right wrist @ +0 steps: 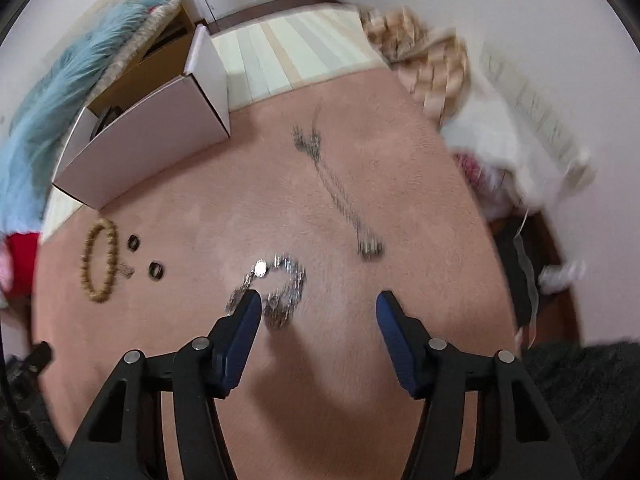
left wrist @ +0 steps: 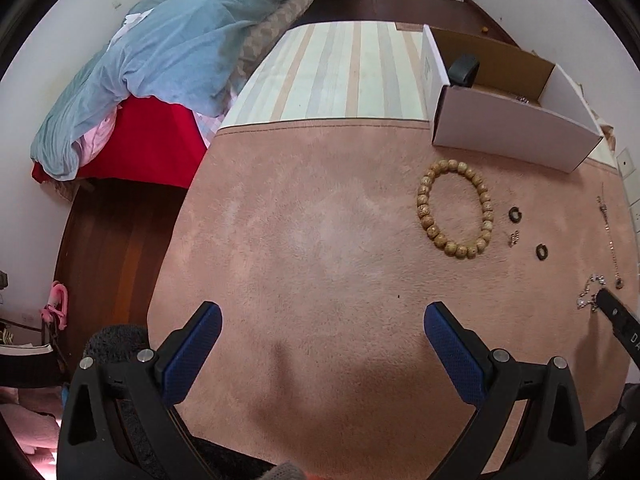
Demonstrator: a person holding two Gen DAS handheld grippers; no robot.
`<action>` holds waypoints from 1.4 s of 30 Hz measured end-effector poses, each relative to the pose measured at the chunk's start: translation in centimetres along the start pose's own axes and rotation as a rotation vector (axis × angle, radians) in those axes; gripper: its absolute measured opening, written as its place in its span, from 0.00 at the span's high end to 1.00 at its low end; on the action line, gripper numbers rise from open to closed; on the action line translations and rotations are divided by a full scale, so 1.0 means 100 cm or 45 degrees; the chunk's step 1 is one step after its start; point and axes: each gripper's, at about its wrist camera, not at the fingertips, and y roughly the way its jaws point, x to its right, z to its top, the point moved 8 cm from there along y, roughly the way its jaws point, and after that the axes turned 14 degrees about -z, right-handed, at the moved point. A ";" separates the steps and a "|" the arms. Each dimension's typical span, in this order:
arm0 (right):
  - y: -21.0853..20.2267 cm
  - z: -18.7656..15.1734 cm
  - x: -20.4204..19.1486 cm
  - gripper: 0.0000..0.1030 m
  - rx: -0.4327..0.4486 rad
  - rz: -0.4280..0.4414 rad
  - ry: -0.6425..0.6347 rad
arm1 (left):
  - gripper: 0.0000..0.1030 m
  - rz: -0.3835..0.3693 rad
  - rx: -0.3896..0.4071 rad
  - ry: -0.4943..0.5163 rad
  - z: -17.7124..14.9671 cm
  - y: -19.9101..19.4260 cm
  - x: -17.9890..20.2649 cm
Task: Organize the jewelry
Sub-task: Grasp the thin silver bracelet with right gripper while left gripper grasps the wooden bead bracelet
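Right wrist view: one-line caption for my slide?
Open right hand-held gripper above a silver bracelet on pink carpet, white box behind.

Right wrist view motion-blurred throughout: silver chain bracelet (right wrist: pixel 276 292) partly hidden behind blue-padded left finger (right wrist: pixel 240 336), long thin chain necklace (right wrist: pixel 336 188) smeared, links unreadable; in left wrist view, open white cardboard box (left wrist: pixel 516 128) walls hide most of its contents, small dark object (left wrist: pixel 463 70) inside unidentifiable.

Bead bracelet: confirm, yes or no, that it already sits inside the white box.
No, the bead bracelet lies on the pink cloth outside the white box.
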 end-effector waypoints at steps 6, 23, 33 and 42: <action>-0.005 -0.001 -0.014 0.95 0.068 -0.004 -0.064 | 0.00 0.004 -0.026 0.011 0.001 0.012 0.001; -0.075 0.036 0.007 0.95 0.127 0.322 0.111 | 0.28 -0.288 -0.087 -0.007 0.042 0.040 0.027; -0.062 0.045 -0.002 0.95 0.110 0.326 0.128 | 0.73 -0.283 -0.118 0.080 0.054 0.065 0.048; -0.069 0.057 -0.010 0.95 0.114 0.371 0.128 | 0.94 -0.392 -0.070 0.066 0.060 0.052 0.057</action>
